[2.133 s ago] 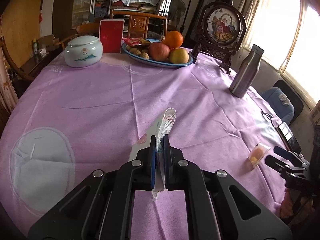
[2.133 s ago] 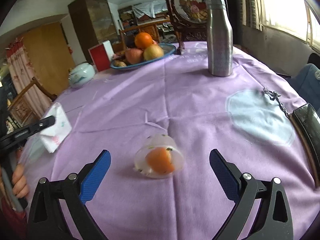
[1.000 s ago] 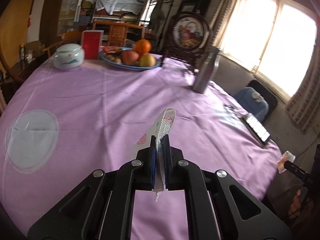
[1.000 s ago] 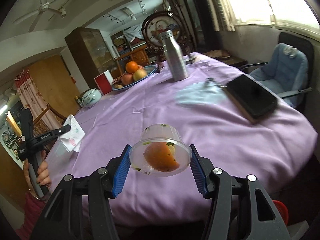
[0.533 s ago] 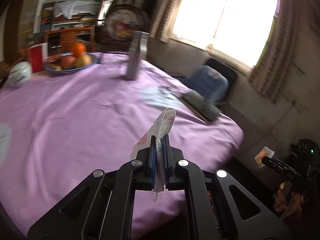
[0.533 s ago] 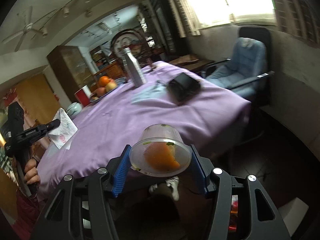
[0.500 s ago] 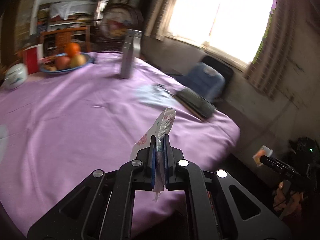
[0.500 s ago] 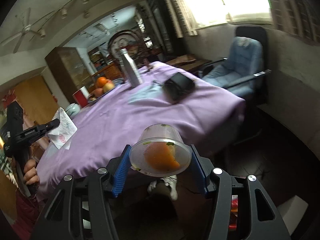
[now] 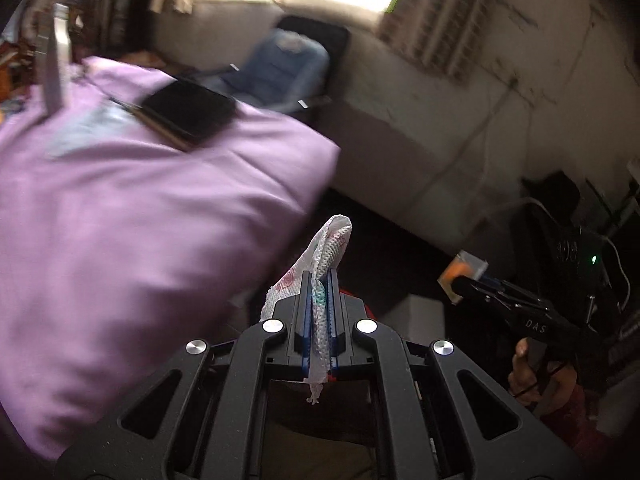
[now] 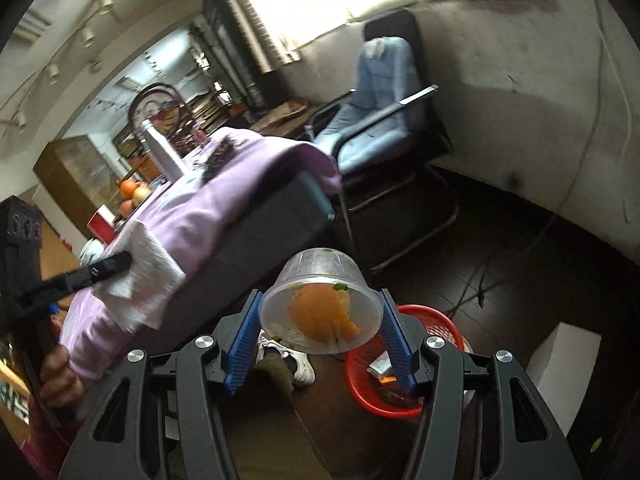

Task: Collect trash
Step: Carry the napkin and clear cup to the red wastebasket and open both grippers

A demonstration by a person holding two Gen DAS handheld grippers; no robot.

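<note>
My left gripper is shut on a crumpled white paper napkin with red print, held in the air beyond the table edge. It also shows in the right wrist view. My right gripper is shut on a clear plastic cup with an orange peel inside, held above the floor. The cup also shows in the left wrist view. A red trash basket with wrappers in it stands on the dark floor just below and right of the cup.
The table with its purple cloth is to the left, with a black phone and a steel bottle on it. A blue-cushioned chair stands by the wall. A white box sits right of the basket. A white shoe is below.
Both grippers have swung off the table toward the floor, still holding the napkin and the cup. The red basket has come into the right wrist view.
</note>
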